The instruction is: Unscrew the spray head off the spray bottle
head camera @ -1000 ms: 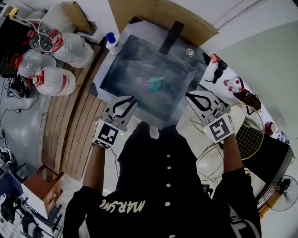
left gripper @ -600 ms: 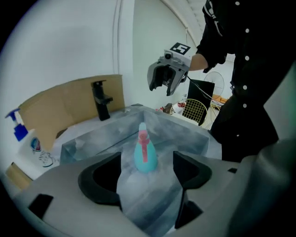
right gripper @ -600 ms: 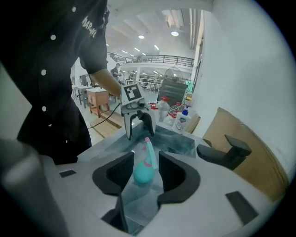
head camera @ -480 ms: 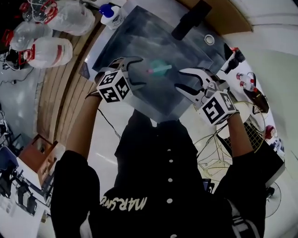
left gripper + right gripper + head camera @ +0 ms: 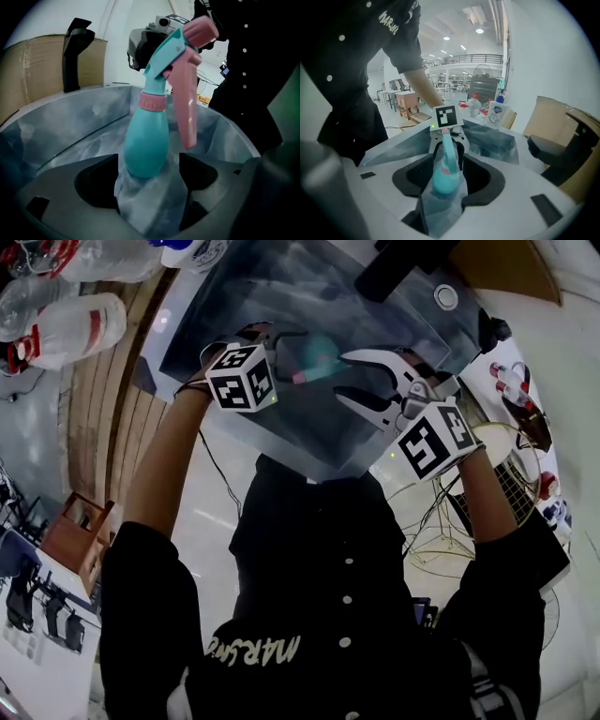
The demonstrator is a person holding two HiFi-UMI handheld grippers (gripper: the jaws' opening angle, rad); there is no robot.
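Observation:
A teal spray bottle [image 5: 145, 140] with a pink spray head [image 5: 183, 70] seems to stand upright in a grey foil-lined tray [image 5: 56, 126]. From the head view the spray bottle [image 5: 320, 354] shows between both grippers. My left gripper [image 5: 149, 161] is open, its jaws have just been opening, and the bottle's base sits between them with a gap on each side. My right gripper [image 5: 446, 161] faces it from the other side, open, jaws also just opening. The spray bottle [image 5: 443, 176] shows in that gap, untouched. Left gripper [image 5: 281, 357] and right gripper [image 5: 352, 376] flank it.
A black upright handle [image 5: 75, 51] stands at the tray's far rim before a cardboard sheet [image 5: 28, 70]. Large water jugs [image 5: 66, 329] lie on the floor at the left. A detergent bottle [image 5: 497, 115] stands beyond the tray [image 5: 216, 306]. A wire rack [image 5: 506, 493] is at the right.
Both grippers dropped from the tray's near edge into the tray, on either side of the spray bottle. Their jaws went from shut to open.

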